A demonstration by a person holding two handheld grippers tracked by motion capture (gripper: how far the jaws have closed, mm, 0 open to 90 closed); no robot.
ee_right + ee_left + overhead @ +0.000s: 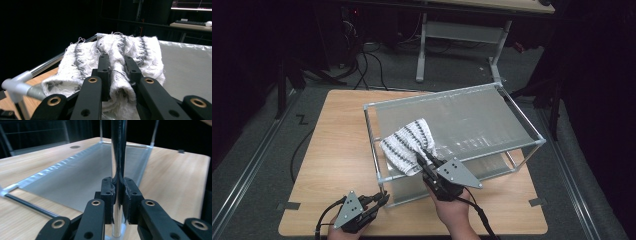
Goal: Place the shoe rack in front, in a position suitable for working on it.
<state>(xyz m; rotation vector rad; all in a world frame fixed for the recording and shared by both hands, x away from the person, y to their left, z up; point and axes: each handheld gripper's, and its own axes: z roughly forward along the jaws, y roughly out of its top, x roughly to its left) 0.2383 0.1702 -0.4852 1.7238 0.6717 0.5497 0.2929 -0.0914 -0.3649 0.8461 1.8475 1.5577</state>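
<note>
A white cloth with dark stripes point(404, 140) lies on the top sheet of a metal-framed rack point(452, 95), near its front left corner. My right gripper point(424, 157) is shut on a bunched fold of the cloth point(82, 57), which is pinched between the black jaws of the right gripper point(117, 62). My left gripper point(384, 197) sits low at the rack's front left leg. In the left gripper view the left gripper point(118, 187) is shut on that shiny upright post point(117, 157), pads pressed against both sides.
The rack stands on a wooden table point(337, 150) and has a lower grey sheet point(75, 177) under the top sheet point(190, 65). A white corner joint point(15, 86) is left of the cloth. Desk legs point(421, 50) and cables stand beyond the table.
</note>
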